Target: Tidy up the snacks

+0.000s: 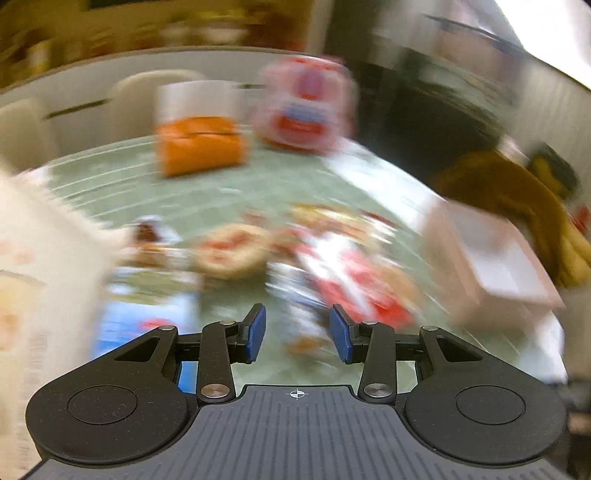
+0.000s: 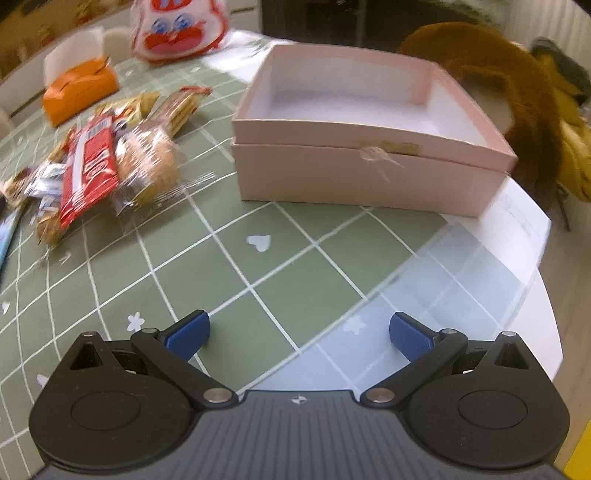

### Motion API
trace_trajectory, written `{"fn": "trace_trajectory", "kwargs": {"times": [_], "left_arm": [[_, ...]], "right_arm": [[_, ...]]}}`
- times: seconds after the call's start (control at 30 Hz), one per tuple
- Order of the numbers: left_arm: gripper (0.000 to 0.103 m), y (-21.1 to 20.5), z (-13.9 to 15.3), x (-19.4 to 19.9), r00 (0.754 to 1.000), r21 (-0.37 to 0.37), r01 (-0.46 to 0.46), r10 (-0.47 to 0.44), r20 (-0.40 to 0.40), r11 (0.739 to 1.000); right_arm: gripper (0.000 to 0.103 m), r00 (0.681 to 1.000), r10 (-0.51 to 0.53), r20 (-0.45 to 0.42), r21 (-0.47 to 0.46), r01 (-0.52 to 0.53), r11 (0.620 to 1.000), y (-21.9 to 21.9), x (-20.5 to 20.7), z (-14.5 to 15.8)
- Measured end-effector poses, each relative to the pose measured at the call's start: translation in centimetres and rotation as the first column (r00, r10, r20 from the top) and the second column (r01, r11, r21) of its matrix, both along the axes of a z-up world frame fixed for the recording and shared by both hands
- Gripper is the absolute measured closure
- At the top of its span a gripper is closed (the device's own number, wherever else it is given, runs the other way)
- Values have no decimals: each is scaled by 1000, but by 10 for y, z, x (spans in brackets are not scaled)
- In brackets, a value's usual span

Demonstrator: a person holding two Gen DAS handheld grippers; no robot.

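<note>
Item: snack pile [image 2: 107,158], mixed wrappers. Lay on the green checked table [image 2: 258,266], left of the pink box [image 2: 369,147] and just apart from it. On top was a red bar wrapper [image 2: 88,166], beside it a clear packet of biscuits [image 2: 155,162]; further packets were partly buried and could not be identified.

Item: pink box. Open-topped, interior white and holding nothing visible; stood near the table's right edge.

Item: left hand-held gripper [image 1: 297,328]. Fingers parted by a moderate gap, gripping nothing; poised over the snack pile [image 1: 325,266]. Its view was heavily smeared by blur.

Item: right hand-held gripper [image 2: 299,332]. Fingers spread wide, unloaded, low over bare table in front of the box.

Other: orange tissue box [image 2: 79,92] and a red-and-white cartoon bag [image 2: 177,29] at the far side.

Risk, as judged: overlapping, slippery wrappers could cause a pinch to catch two packets or slide off; a crushed biscuit packet was likely under firm closing; a nudged light box could shift toward the table edge.
</note>
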State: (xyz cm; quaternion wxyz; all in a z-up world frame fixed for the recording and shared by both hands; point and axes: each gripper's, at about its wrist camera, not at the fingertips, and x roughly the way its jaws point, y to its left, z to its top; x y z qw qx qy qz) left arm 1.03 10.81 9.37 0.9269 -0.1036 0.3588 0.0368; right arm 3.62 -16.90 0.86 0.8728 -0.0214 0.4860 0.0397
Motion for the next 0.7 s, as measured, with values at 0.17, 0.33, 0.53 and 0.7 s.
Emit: {"fn": "trace_trajectory", "kwargs": {"times": [0.17,0.33,0.53,0.7], "left_arm": [[60,64,-6,10,984,29,-142,144,-104,989],[60,100,-12,2,963,10,-243,243,-119,970],[60,108,-26,-5,953,-34,-267,259,-156,963],[60,107,-35,-5,944,-32,-281,270,-188,959]], "right_arm": [[2,994,83,-65,-5,-84,996,6,13,4],[17,987,159,32,-37,-158,987,30,10,31],[16,945,289,155,5,-293,956,80,18,80],[16,904,407,130,24,-414,910,143,53,95]]}}
